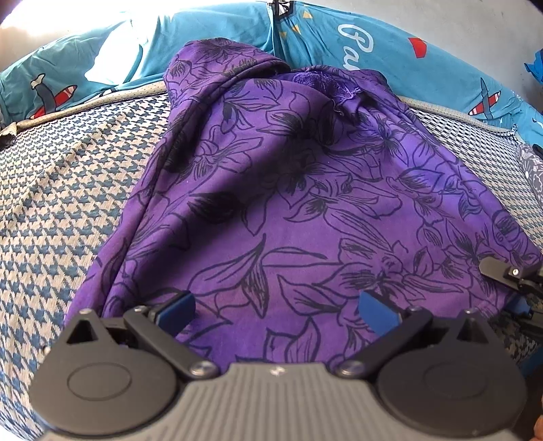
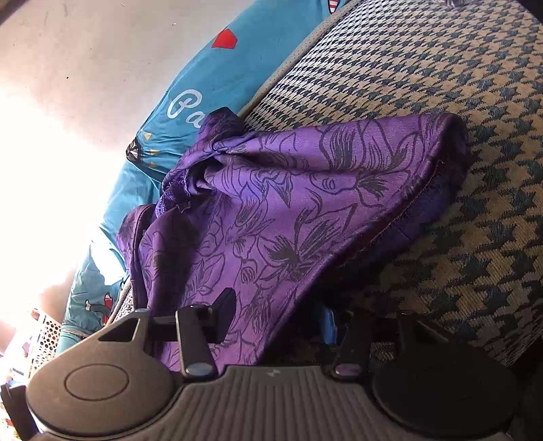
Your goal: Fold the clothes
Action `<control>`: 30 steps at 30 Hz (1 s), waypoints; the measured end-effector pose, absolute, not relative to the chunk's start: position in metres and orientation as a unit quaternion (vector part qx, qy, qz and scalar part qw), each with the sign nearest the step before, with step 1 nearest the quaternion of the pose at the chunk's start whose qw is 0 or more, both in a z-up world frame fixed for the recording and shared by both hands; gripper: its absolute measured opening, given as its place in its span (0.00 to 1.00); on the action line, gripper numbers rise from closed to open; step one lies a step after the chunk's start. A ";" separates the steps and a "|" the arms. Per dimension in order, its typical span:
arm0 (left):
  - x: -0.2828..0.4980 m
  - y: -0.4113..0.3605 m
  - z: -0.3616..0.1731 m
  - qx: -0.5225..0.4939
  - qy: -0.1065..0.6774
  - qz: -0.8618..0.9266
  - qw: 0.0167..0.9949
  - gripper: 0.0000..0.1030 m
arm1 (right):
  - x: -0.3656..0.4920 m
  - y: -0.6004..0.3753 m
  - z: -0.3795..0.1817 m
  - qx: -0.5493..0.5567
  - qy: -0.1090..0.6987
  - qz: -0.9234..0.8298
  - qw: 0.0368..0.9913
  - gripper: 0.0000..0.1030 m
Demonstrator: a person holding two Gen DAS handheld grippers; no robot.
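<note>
Bare houndstooth bedcover [image 1: 68,190] left of purple garment [image 1: 288,203]; teal pillows [image 1: 217,37] block far edge.

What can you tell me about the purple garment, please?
The garment is thin purple cloth printed with black outlined flowers, lying rumpled on the houndstooth bed cover. Its far end is bunched against the teal pillows. The left gripper is open above its near edge. The right gripper straddles a lifted corner; whether it grips is unclear.

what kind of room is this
Likely a bedroom: a houndstooth mattress with teal airplane-print bedding bunched against a plain wall, and a purple floral garment spread on it.
</note>
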State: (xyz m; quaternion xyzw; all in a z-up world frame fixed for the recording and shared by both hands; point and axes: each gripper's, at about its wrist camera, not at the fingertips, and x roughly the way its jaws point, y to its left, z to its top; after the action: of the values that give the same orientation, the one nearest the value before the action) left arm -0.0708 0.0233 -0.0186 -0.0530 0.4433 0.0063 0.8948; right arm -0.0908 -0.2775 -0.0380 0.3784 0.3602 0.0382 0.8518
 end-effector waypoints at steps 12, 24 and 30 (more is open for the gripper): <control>-0.071 0.040 -0.022 -0.053 0.457 0.040 0.887 1.00 | -0.119 -0.266 -0.012 0.298 0.360 0.007 0.884 0.06; -0.079 0.052 -0.027 -0.033 0.470 0.095 0.877 1.00 | -0.129 -0.262 0.006 0.201 0.379 0.035 0.903 0.17; -0.082 0.065 -0.028 -0.038 0.471 0.121 0.873 1.00 | -0.138 -0.276 0.019 0.200 0.368 0.038 0.907 0.18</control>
State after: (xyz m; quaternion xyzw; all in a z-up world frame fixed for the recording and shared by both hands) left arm -0.0820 0.0645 -0.0276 -0.0383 0.4711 0.1209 0.8729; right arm -0.1378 -0.2758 0.0195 0.1998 0.3681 0.0380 0.9073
